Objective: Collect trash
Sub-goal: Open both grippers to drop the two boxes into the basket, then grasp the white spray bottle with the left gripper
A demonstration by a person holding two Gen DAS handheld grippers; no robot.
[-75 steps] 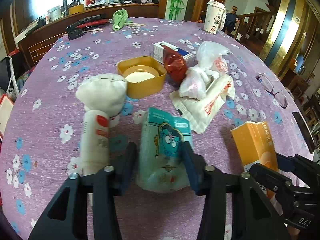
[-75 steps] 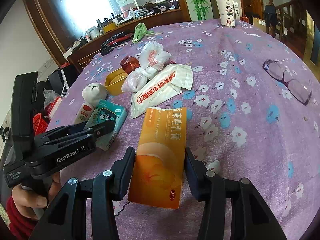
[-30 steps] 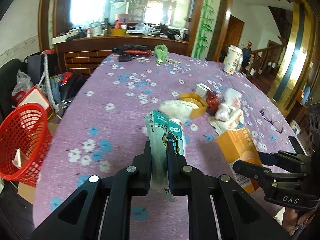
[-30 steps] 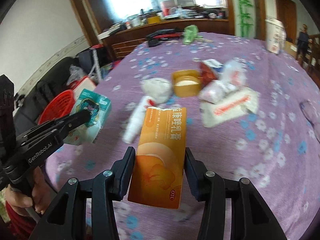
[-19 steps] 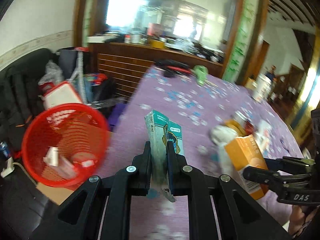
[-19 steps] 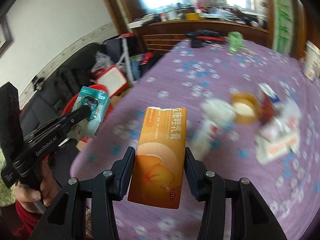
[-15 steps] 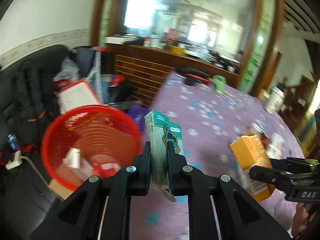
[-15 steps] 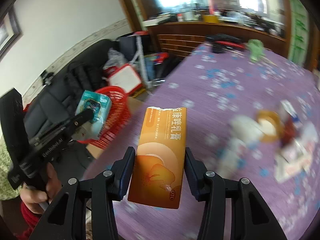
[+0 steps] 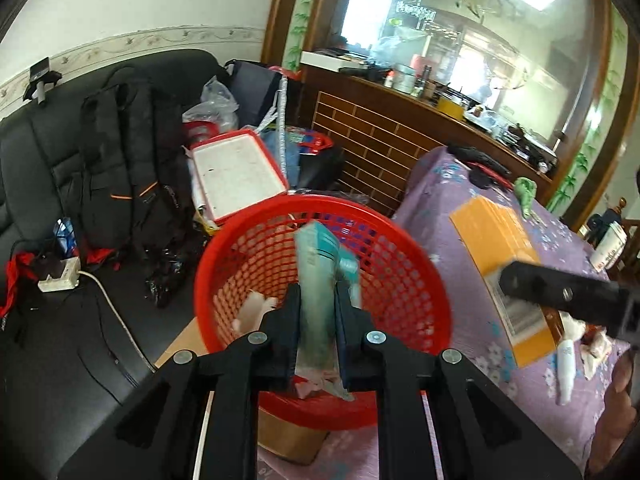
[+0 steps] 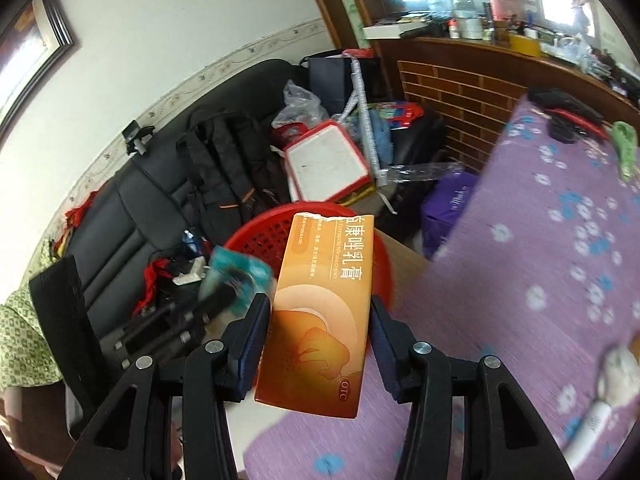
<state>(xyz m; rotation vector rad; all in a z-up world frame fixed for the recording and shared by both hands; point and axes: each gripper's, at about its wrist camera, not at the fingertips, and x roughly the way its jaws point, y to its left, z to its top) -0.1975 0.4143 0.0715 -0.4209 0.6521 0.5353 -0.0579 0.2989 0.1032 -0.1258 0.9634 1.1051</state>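
Note:
My left gripper (image 9: pixel 318 292) holds a teal packet (image 9: pixel 316 264) upright over the red mesh basket (image 9: pixel 256 216). Its jaws are opening, with the pads still against the packet. The basket has some scraps inside and stands on a cardboard box beside the table. My right gripper (image 10: pixel 320 312) carries an orange medicine box (image 10: pixel 324 280) above the table's edge, just short of the basket (image 10: pixel 260 232). Its jaws are opening too, the box still between them. In the right wrist view the left gripper (image 10: pixel 224 300) and its packet (image 10: pixel 236 268) are blurred. The orange box (image 9: pixel 496 232) also shows at the right of the left wrist view.
The purple flowered tablecloth (image 10: pixel 540 240) fills the right side, with a white tube (image 9: pixel 566 364) and other litter on it. A black sofa (image 9: pixel 48 152) with a backpack (image 9: pixel 120 168), a red-rimmed white tray (image 9: pixel 236 172), and a power strip (image 9: pixel 60 276) lie left of the basket.
Both grippers swung left off the table with their loads. The red basket went from the left edge of the left wrist view to right under the teal packet.

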